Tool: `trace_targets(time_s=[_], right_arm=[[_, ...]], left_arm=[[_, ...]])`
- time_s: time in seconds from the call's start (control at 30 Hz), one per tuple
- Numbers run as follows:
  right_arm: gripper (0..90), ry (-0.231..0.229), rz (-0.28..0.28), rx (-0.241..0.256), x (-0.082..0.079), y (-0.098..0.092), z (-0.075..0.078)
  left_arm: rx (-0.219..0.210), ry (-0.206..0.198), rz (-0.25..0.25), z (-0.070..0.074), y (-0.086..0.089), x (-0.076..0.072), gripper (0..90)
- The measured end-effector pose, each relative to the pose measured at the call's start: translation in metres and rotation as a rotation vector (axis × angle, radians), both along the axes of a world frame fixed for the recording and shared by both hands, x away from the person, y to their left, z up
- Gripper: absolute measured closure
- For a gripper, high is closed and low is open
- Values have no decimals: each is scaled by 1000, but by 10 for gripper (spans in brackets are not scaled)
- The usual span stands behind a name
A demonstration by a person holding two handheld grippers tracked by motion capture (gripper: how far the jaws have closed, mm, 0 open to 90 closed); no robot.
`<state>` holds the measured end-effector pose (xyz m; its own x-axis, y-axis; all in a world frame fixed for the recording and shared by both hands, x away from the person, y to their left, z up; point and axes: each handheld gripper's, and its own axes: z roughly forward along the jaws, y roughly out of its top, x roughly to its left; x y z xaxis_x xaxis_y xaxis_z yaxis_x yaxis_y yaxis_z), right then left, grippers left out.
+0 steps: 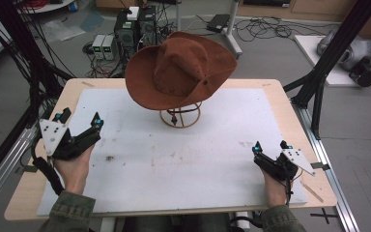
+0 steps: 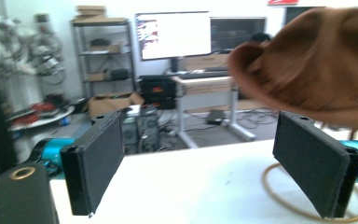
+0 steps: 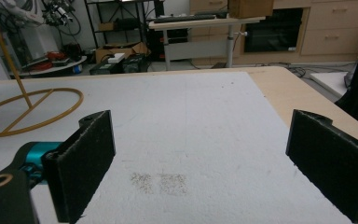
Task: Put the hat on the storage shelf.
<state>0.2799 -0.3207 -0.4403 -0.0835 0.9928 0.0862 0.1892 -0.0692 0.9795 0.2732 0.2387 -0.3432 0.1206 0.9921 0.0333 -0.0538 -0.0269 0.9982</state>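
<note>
brown hat (image 1: 181, 72): tilted on wire stand (image 1: 180, 117), mid-table. left gripper (image 1: 79, 124): jaws spread, empty, near table's left edge. right gripper (image 1: 270, 146): jaws spread, empty, well apart from the stand.

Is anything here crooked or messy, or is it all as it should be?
The brown hat sits tilted on its wire stand, brim lower on the left. The white mat shows small brownish stains and specks. Both grippers, left and right, are open, holding nothing.
</note>
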Motion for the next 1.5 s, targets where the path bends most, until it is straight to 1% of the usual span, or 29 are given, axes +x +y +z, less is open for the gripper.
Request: trace_targets(time_s=[0.03, 0.1, 0.17, 0.2, 0.23, 0.33, 0.4, 0.43, 0.47, 0.5, 0.53, 0.57, 0.6, 0.67, 0.7, 0.73, 0.8, 0.83, 1.07, 1.17, 1.33, 1.43, 1.5], right_arm=[[72, -4, -2, -2, 0, 0, 0], [72, -9, -5, -3, 0, 0, 0], [72, -2, -4, -2, -1, 1, 0], [72, -6, -7, 2, -1, 1, -1], [72, -4, -9, 0, -1, 1, -1], [71, -1, -10, 1, -1, 1, -2], [71, 2, -13, -3, -1, 1, -3], [71, -1, -17, -3, -1, 2, -4], [71, 0, -20, -3, -1, 2, -4], [72, 2, -20, 8, -1, 3, -4], [72, 2, -20, 8, -1, 3, -4], [72, -8, -23, -1, -2, 2, -4], [72, -5, -21, 5, -3, 2, -4], [72, -8, -24, 4, -3, 2, -4], [72, -8, -24, 4, -3, 2, -4], [72, -7, -24, 1, -3, 2, -4], [71, -7, -22, 6, -4, 3, -4], [72, -10, -19, 4, -4, 3, -4], [72, -13, -14, -5, -4, 2, -5], [72, -13, -14, -12, -4, 2, -5], [72, -19, -13, -14, -4, 3, -5], [72, -13, -10, -8, -5, 4, -5], [72, -14, -8, -15, -5, 4, -4]], left_arm=[[-8, 8, 26, -14, 5, -5, 161], [-10, 37, 21, -27, 9, -8, 160], [-4, 76, 20, -37, 14, -10, 160], [3, 100, 15, -40, 16, -10, 161], [10, 113, 13, -42, 17, -10, 160], [15, 115, 13, -46, 20, -11, 158], [12, 94, 25, -52, 21, -14, 158], [6, 83, 40, -60, 23, -17, 157], [2, 81, 49, -65, 24, -18, 155], [-5, 84, 53, -70, 26, -19, 153], [-5, 84, 53, -70, 26, -19, 153], [-7, 112, 71, -77, 29, -20, 152], [1, 116, 80, -77, 30, -20, 143], [18, 90, 88, -77, 30, -22, 137], [18, 90, 88, -77, 30, -22, 137], [19, 72, 90, -80, 31, -25, 137], [11, 75, 87, -82, 31, -25, 137], [6, 92, 84, -85, 31, -25, 137], [-1, 71, 86, -87, 31, -27, 137], [-10, 82, 87, -88, 31, -26, 137], [-10, 84, 90, -90, 31, -27, 137], [-13, 83, 93, -91, 32, -27, 137], [-15, 85, 93, -92, 32, -28, 137]])
